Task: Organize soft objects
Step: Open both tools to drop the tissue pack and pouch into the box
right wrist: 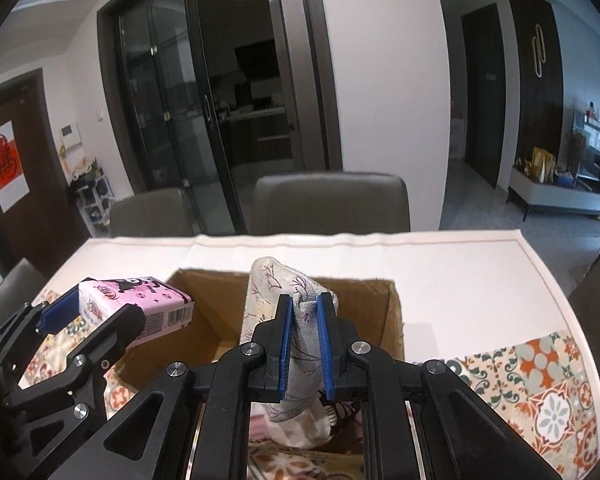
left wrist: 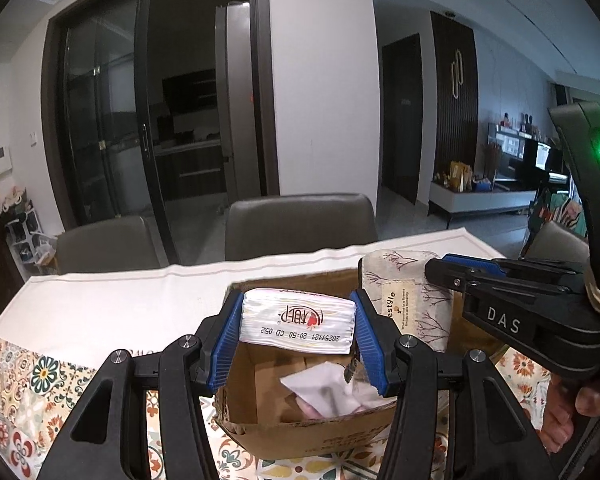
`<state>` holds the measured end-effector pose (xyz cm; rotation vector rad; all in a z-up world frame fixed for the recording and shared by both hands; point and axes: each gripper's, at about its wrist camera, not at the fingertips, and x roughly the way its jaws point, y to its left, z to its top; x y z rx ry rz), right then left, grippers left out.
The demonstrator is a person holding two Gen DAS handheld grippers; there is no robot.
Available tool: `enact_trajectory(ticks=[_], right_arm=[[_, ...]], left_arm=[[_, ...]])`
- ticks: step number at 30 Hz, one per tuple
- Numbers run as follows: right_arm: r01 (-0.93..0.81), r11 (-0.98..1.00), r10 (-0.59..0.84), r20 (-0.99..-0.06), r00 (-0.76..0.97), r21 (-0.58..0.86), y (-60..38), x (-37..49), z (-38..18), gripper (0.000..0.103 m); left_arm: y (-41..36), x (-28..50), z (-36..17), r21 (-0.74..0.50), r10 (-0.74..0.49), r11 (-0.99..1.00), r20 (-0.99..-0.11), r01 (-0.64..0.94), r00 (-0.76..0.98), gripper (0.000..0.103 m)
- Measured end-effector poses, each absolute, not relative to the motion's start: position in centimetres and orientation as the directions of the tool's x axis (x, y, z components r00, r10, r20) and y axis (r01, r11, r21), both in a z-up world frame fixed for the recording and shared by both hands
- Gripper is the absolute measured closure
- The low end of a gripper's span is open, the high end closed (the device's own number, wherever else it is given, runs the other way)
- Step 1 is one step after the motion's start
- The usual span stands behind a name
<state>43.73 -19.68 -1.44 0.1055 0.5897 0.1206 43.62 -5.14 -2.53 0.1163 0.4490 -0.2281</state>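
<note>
While both hover over the cardboard box (right wrist: pixel 388 320), left gripper (left wrist: pixel 296 332) clamps a tissue pack (left wrist: pixel 298 322); right gripper (right wrist: pixel 305 344) pinches a cloth pouch (right wrist: pixel 284 292).

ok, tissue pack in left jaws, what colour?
Pink with black cartoon print, white end face; tissue pack shows best in right wrist view.

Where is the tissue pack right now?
The tissue pack is clamped in the left tool, held over the cardboard box, left of the printed cloth.
</note>
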Motion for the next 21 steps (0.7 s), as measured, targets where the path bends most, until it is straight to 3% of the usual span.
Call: enact_trajectory(ticks=[14, 17, 18, 21], right_arm=[[-0.065, 0.992, 0.118, -0.664, 0.738, 0.104, -19.3, 46.3, -5.3, 0.087], [-0.052, 0.994, 0.103, -0.671, 0.734, 0.095, -19.3, 46.2, -5.4, 0.073], [-0.050, 0.994, 0.101, -0.669, 0.736, 0.095, -19.4, 46.2, -5.3, 0.071], [-0.043, 0.995, 0.091, -0.658, 0.748, 0.088, -19.4, 45.8, -5.0, 0.067]], left_arm=[[-5.8, 45.3, -6.1, 0.075, -0.181, 0.962, -0.550, 0.264, 0.815, 0.049], [-5.6, 45.2, -6.0, 0.071, -0.182, 0.962, -0.551, 0.263, 0.814, 0.045], [-5.6, 45.2, -5.9, 0.072, -0.181, 0.962, -0.549, 0.262, 0.816, 0.040], [-5.6, 44.8, -5.5, 0.075, -0.181, 0.962, -0.540, 0.261, 0.822, 0.039]])
